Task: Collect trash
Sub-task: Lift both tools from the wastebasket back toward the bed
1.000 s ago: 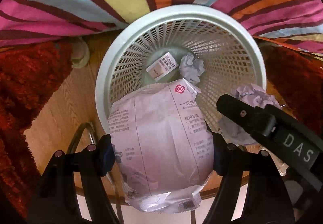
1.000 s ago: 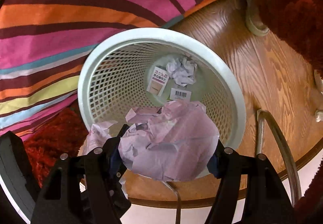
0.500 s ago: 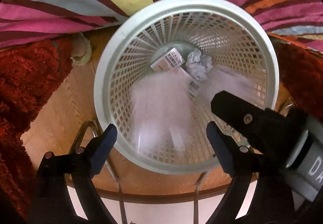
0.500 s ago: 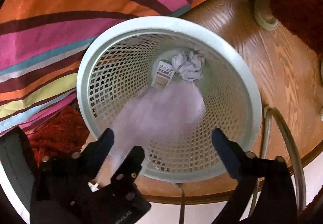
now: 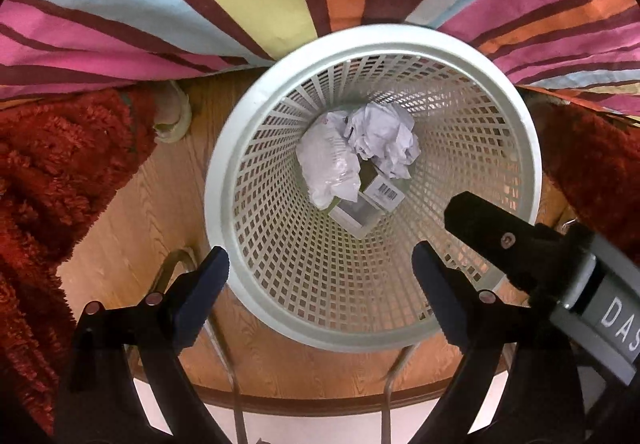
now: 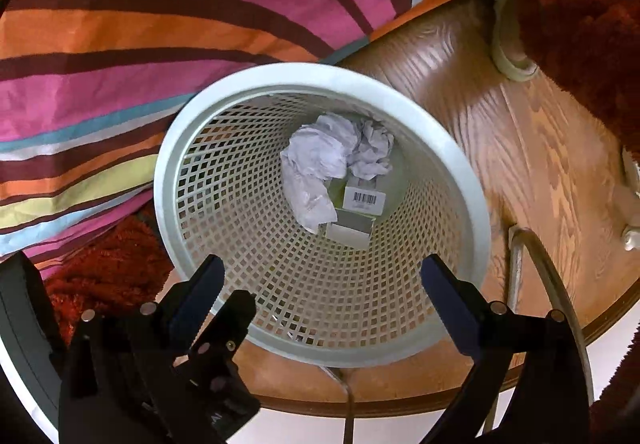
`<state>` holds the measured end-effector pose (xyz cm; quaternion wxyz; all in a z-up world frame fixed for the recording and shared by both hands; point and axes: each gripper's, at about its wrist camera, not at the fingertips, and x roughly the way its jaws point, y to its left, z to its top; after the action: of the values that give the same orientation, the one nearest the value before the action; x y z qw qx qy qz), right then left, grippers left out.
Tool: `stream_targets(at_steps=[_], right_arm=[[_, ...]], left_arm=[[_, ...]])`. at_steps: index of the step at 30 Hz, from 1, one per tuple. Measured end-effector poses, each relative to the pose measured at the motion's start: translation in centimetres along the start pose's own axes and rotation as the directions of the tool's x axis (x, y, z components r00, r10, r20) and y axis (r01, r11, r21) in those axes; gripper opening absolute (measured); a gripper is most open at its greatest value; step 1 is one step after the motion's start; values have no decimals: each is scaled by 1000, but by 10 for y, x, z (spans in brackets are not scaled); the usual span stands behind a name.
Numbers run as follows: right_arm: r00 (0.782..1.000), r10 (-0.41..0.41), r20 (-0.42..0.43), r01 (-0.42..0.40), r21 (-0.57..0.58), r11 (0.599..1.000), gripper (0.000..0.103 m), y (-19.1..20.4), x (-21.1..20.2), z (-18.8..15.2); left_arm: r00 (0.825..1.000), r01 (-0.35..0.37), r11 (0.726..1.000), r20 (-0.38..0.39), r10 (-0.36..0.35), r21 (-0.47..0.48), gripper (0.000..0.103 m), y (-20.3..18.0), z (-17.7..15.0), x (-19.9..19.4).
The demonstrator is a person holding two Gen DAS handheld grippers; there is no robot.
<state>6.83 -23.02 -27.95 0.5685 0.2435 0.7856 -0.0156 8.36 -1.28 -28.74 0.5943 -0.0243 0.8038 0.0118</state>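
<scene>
- A wood-grain floor [image 5: 132,212], edged by a shaggy red rug [image 5: 44,180] and a bright striped cloth [image 5: 168,0], carries a pale plastic bin [image 5: 532,148] with lattice walls.
- The left gripper [image 5: 320,276] hangs above the near rim of the bin with its two fingers spread wide and nothing between them.
- The right gripper [image 6: 318,284] hovers over the same rim, likewise spread and empty; one of its fingers crosses the right side of the left camera's view.
- All the trash in sight lies at the bottom of the bin: a crumpled paper ball [image 5: 384,142] toward the far wall, a crinkled plastic wrapper [image 5: 330,164] touching it on one side, and a small box with a barcode [image 6: 362,200] partly under both.
- The paper and wrapper look very light and soft; they would crush under a pinch, so a hold across the bulk would likely serve best.
- The wrapper's glossy film is probably slippery, and a bunched fold seems a safer place to grip.
- The box looks stiff and light, best taken across its narrow sides.
- Whether more trash waits outside the bin cannot be told from these views.
</scene>
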Motion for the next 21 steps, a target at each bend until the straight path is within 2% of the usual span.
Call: stream_targets(at_steps=[11, 21], right_arm=[[996, 24, 85, -24, -2, 1000, 94, -3, -30, -11], [983, 58, 173, -53, -36, 998, 94, 3, -62, -22]], left_arm=[[996, 13, 1000, 89, -10, -27, 90, 10, -10, -24], [979, 54, 997, 201, -42, -57, 90, 24, -26, -59]])
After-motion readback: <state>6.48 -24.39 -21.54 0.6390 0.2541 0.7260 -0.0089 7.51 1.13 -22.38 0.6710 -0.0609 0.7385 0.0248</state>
